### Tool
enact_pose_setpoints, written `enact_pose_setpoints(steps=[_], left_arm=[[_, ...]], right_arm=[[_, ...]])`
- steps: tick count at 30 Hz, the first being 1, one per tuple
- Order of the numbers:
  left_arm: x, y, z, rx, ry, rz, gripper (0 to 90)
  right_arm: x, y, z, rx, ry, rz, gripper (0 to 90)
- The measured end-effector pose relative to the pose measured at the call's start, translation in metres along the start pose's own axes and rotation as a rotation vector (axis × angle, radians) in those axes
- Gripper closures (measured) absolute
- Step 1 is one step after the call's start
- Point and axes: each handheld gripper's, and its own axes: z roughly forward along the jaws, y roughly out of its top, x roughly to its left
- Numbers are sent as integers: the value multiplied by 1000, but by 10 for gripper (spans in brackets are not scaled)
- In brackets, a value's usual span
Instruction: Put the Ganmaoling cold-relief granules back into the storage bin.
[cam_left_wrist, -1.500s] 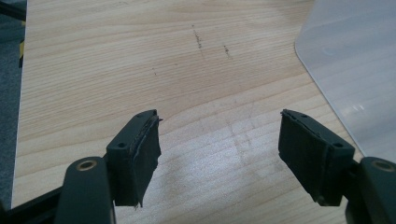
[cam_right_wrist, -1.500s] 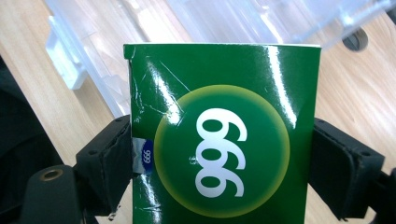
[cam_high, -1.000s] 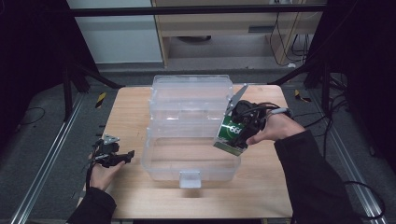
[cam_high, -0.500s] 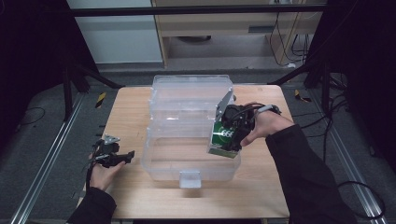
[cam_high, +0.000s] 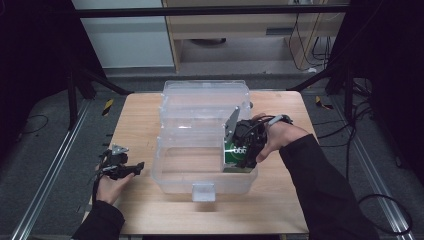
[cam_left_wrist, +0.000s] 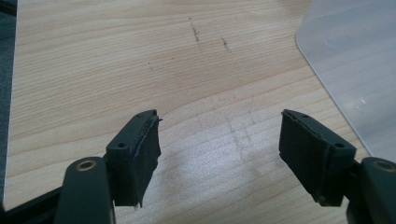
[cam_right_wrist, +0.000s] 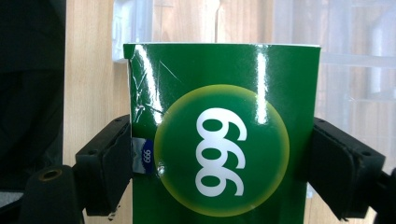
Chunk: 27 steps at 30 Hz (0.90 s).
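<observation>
Green box (cam_right_wrist: 224, 149): pinched by right gripper (cam_high: 246, 146), inside clear bin (cam_high: 172, 172) at three o'clock.
Left gripper (cam_left_wrist: 219, 154): spread, idle.
Next: lower, release.

box (cam_high: 235, 155) in bin (cam_high: 172, 172), bin on table (cam_high: 280, 200)

Green box (cam_right_wrist: 224, 154) clamped between fingers (cam_right_wrist: 105, 170).

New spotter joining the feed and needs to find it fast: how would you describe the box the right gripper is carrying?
Start at the clear plastic bin in the middle of the wooden table. At its right end the right gripper clamps a green carton. Its glossy green face with white "999" in a yellow-rimmed circle is the sole colourful item there.
</observation>
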Motion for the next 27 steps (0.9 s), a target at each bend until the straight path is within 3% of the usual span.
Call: enact_pose_setpoints(steps=[10,27], left_arm=[[0,0,1,3,0,1,280],[-1,-1,2,9,0,3,279]], right_arm=[[0,-3,14,40,11,-27,170],[-2,-13,40,82,35,-2,168]])
